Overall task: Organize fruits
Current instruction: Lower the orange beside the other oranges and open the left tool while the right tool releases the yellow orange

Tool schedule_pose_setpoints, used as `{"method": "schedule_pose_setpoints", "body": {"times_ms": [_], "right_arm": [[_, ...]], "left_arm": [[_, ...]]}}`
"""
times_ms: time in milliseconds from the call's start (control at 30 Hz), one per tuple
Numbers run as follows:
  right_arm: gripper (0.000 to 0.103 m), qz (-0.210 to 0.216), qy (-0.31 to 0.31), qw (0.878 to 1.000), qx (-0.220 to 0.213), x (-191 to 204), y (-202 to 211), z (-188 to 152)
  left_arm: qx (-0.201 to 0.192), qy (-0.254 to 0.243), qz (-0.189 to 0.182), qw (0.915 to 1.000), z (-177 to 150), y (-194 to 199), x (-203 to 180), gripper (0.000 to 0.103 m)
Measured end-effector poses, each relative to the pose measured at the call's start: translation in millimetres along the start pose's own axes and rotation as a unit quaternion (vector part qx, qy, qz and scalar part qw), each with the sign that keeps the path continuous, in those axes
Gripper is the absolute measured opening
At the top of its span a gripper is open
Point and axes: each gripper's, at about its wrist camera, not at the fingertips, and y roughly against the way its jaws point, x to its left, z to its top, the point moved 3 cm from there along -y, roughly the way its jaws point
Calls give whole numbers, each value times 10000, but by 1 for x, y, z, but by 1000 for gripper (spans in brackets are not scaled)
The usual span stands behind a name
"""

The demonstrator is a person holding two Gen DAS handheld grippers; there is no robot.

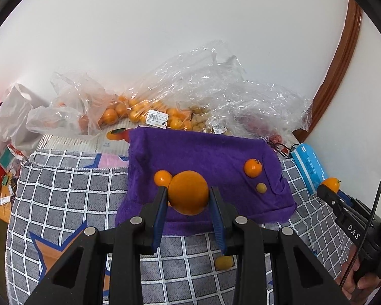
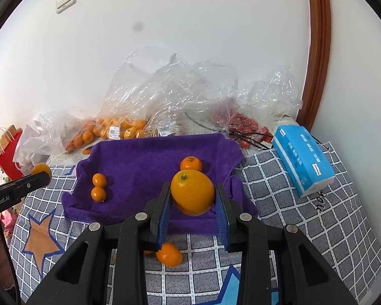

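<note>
Left hand-held gripper: I see it pinching a big orange.
Right hand-held gripper: pinching another orange.
Purple towel: three small oranges lie on it.

Left gripper body running off bottom edge of left wrist view. Small yellowish fruit peeking half out from under its right arm. In right wrist view, orange fruit sitting partly behind right gripper blue pad. Red fruits blurring under crumpled plastic bags; kind impossible to tell. Price label print showing too small to read. Red paper bag getting cut by fisheye rim.
</note>
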Motion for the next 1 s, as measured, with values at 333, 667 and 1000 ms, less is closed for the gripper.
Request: {"method": "schedule_pose_setpoints", "body": {"times_ms": [333, 667, 1000], "right_arm": [[33, -30, 60, 10000, 6, 0, -15, 10], [33, -15, 145, 9999, 43, 3, -34, 17], [33, 23, 123, 9994, 333, 0, -70, 8]], "left_arm": [[-2, 25, 71, 10000, 13, -12, 7, 31], [1, 73, 138, 9999, 27, -25, 17, 31], [86, 270, 258, 9993, 33, -47, 38, 31]]}}
